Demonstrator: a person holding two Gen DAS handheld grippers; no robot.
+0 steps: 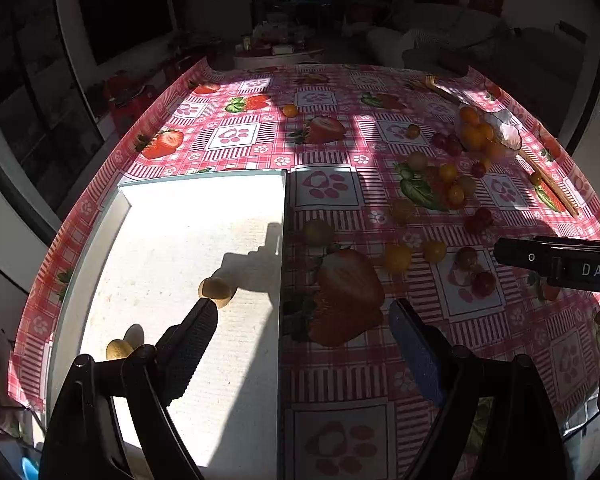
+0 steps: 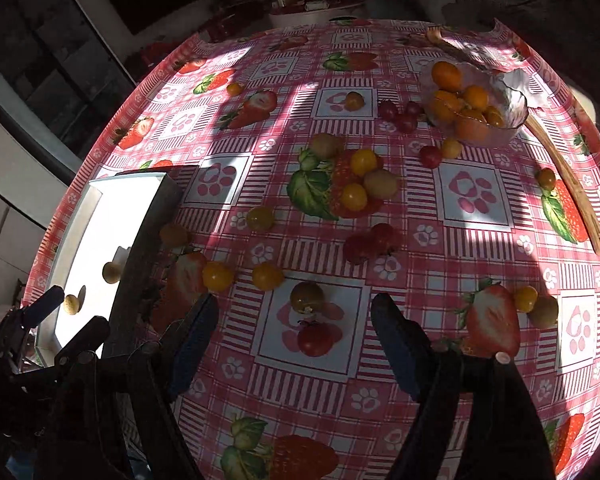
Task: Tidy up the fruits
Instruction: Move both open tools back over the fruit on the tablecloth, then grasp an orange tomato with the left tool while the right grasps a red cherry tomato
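Note:
Small cherry tomatoes, yellow, red and greenish, lie scattered over the strawberry-print tablecloth (image 2: pixel 476 240). A white box (image 1: pixel 172 240) stands at the left with two greenish tomatoes (image 1: pixel 215 289) inside. My left gripper (image 1: pixel 304 320) is open and empty, straddling the box's right wall; it also shows in the right wrist view (image 2: pixel 66 312). My right gripper (image 2: pixel 294 320) is open, low over a greenish tomato (image 2: pixel 307 297) and a red tomato (image 2: pixel 315 338) that lie between its fingers. A glass bowl (image 2: pixel 512 120) at the far right holds several orange tomatoes.
A wooden stick (image 2: pixel 568 184) lies along the table's right side past the bowl. Yellow tomatoes (image 2: pixel 218 276) lie close to the box wall. The table edge curves round on the left and far side, with dark room furniture beyond.

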